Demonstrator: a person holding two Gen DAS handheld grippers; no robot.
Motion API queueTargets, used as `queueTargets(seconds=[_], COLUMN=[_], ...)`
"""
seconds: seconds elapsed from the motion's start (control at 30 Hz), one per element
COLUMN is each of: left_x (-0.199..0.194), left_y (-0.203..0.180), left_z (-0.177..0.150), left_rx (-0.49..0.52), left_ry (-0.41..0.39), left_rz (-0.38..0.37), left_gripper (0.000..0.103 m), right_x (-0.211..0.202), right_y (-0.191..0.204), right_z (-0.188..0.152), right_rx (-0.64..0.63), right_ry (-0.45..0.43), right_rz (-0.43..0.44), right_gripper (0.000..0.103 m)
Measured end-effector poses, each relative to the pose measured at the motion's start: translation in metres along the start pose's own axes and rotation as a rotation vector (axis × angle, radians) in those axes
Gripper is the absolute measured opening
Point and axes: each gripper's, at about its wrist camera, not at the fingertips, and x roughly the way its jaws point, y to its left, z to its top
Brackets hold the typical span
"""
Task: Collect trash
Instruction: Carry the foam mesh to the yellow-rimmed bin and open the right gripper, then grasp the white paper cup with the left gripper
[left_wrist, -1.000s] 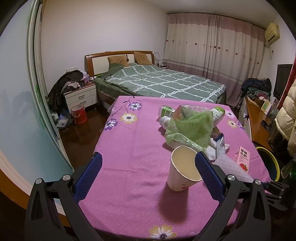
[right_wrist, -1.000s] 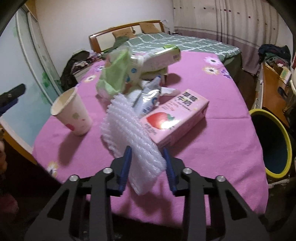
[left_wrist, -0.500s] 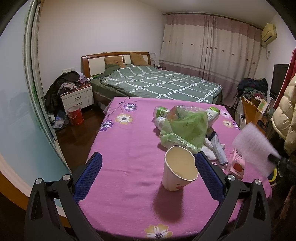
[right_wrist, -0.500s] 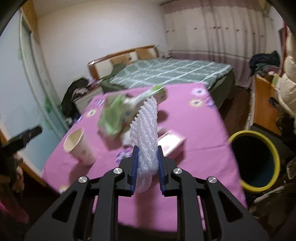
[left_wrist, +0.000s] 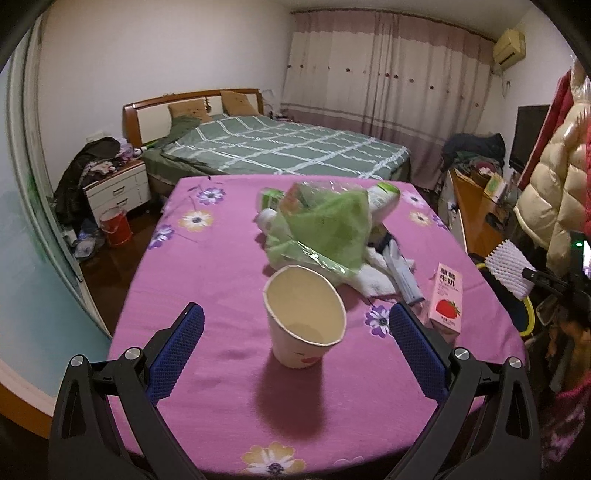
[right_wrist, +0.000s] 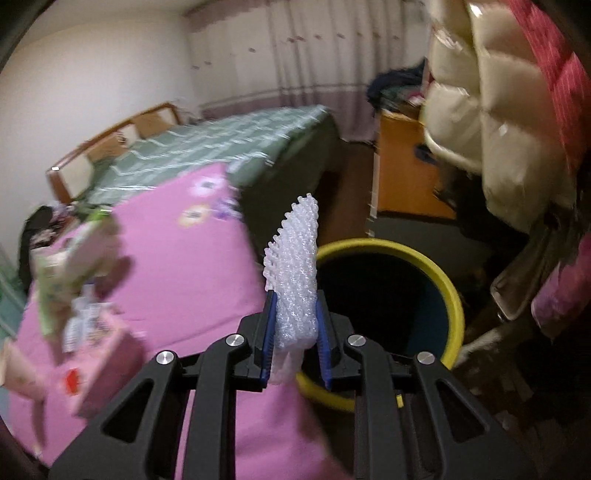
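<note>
Foam fruit netting (right_wrist: 295, 280), white and springy, is pinched between the pads of the right tool (right_wrist: 294, 332) at frame centre, above the near rim of the yellow-rimmed bin (right_wrist: 456, 295). If let go this far short, the light sleeve may catch the rim or fall outside. Lower in the left wrist view, the left tool (left_wrist: 295, 347) stands spread around the paper cup (left_wrist: 304, 321) on the pink worktop (left_wrist: 207, 295), touching nothing; a clumsy closing could tip it.

Table under pink floral cloth (left_wrist: 207, 295): white paper cup (left_wrist: 304, 320) mid-surface; green plastic bag heap (left_wrist: 325, 230) behind; pink strawberry milk carton (left_wrist: 446, 301) near right edge.
</note>
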Motion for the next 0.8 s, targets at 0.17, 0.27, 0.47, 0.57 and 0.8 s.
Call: queueTargets(seconds=[0.17,0.27,0.47,0.57,0.8], left_x=[0.018,0.031,0.057,0.066,0.086], left_y=[-0.005,-0.008,-0.012,-0.012,-0.009], left_z=[-0.002,-0.003,-0.006,-0.005,-0.006], left_rx=[0.009,0.009,0.008,0.006,0.009], left_ry=[0.034,0.055,0.093,0.099,0.114], left_rz=[-0.006,-0.01,-0.006,-0.005,0.014], left_gripper=[0.099,0.099,0.099,0.099,0.095], right_x=[0.036,0.052,0.051,0.05,0.051], right_y=[-0.024,-0.034,-0.034,-0.031,-0.028], right_z=[-0.006,-0.008,-0.007,-0.005,-0.003], right_rx=[0.039,0.051,0.047,0.045,0.041], right_ry=[0.052,0.081,0.049,0.044,0.047], right_rz=[-0.082,-0.122,-0.163,-0.154,-0.14], right_gripper=[0.02,0.031,0.051,0.051,0.051])
